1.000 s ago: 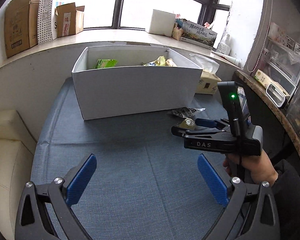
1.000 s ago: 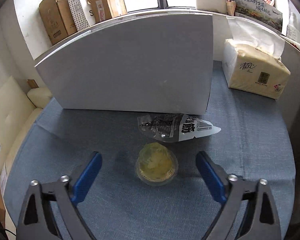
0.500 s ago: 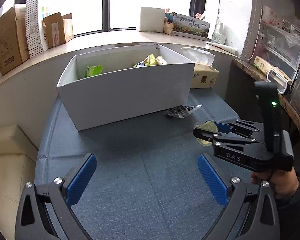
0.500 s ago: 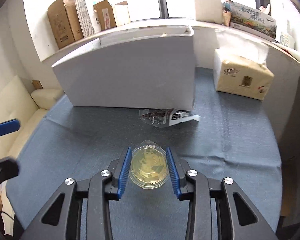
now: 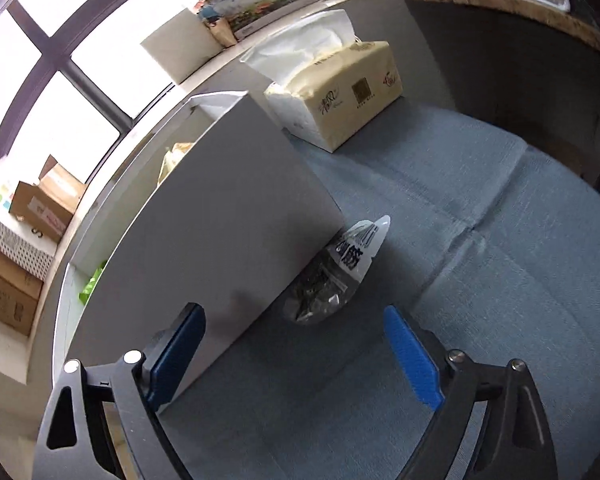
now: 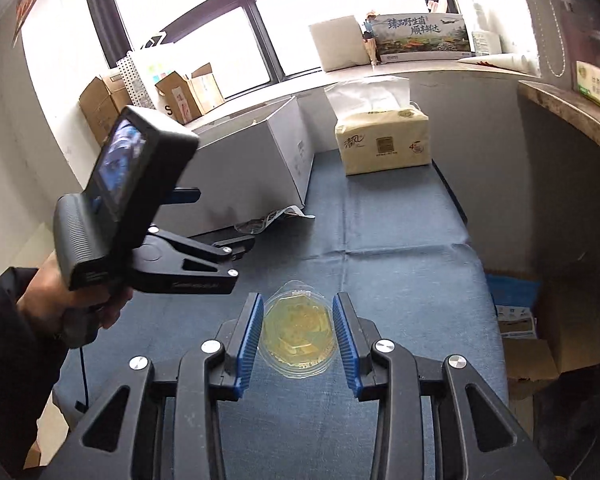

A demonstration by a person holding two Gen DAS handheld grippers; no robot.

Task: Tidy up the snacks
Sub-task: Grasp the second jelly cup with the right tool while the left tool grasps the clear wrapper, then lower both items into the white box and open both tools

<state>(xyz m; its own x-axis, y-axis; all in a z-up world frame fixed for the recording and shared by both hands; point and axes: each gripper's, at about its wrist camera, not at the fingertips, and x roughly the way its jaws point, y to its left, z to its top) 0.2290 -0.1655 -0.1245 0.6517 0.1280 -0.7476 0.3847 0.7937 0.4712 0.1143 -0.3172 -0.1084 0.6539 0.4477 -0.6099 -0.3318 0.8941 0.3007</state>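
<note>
My right gripper (image 6: 298, 336) is shut on a clear round jelly cup (image 6: 296, 332) with yellow filling and holds it above the blue tablecloth (image 6: 400, 280). My left gripper (image 5: 296, 356) is open and empty, tilted, close to the front wall of the white snack box (image 5: 220, 232). A clear snack packet (image 5: 336, 276) with dark contents and black lettering lies on the cloth against the box corner, just ahead of my left fingers. In the right wrist view the left gripper (image 6: 236, 240) points at the packet (image 6: 268, 220) beside the box (image 6: 252, 172). Several snacks show inside the box.
A tissue pack (image 5: 336, 92) (image 6: 380, 144) stands on the cloth to the right of the box. Cardboard boxes (image 6: 148, 96) and a white box (image 6: 336, 44) sit on the windowsill. A dark counter edge (image 6: 572, 112) runs along the right. Cardboard lies on the floor (image 6: 540, 340).
My right gripper has lifted and drawn back with the jelly cup. My left gripper has swung forward and right, tilting, from mid-table to the packet at the box corner.
</note>
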